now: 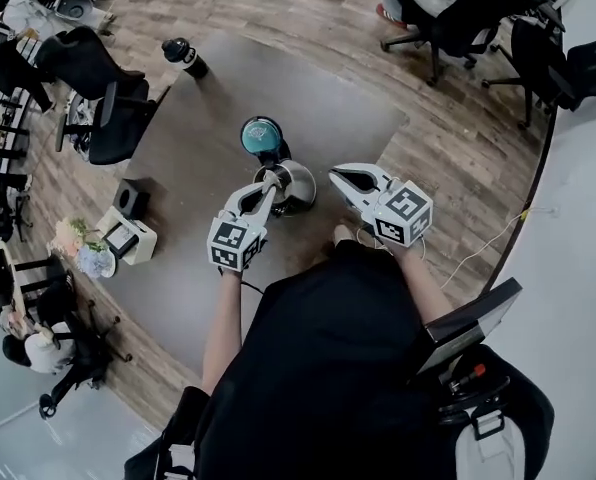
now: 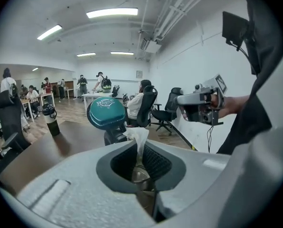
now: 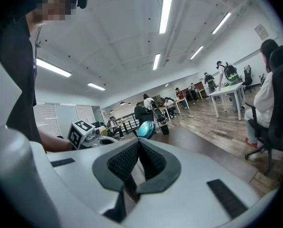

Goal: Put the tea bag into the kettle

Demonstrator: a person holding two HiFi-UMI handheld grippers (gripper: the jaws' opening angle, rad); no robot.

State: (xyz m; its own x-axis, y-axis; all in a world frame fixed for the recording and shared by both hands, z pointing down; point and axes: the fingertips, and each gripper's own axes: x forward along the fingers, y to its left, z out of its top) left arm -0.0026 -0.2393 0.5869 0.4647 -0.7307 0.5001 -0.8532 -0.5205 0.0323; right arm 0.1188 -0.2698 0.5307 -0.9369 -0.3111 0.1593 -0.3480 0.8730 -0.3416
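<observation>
A steel kettle (image 1: 296, 184) stands on the grey table (image 1: 188, 288) with its teal lid (image 1: 261, 136) swung open. My left gripper (image 1: 269, 182) is over the kettle's mouth, shut on a white tea bag (image 2: 139, 135) that sticks up between its pads. In the left gripper view the teal lid (image 2: 107, 113) sits just beyond the tips and the kettle's metal rim (image 2: 140, 175) shows below them. My right gripper (image 1: 344, 177) hovers to the kettle's right, jaws shut and empty, seen again in the right gripper view (image 3: 138, 144).
A black bottle (image 1: 185, 57) stands at the far side of the table. Office chairs (image 1: 108, 118) and small boxes (image 1: 128, 234) sit at the left. A white cable (image 1: 488, 244) runs across the floor at the right. People sit at desks further off.
</observation>
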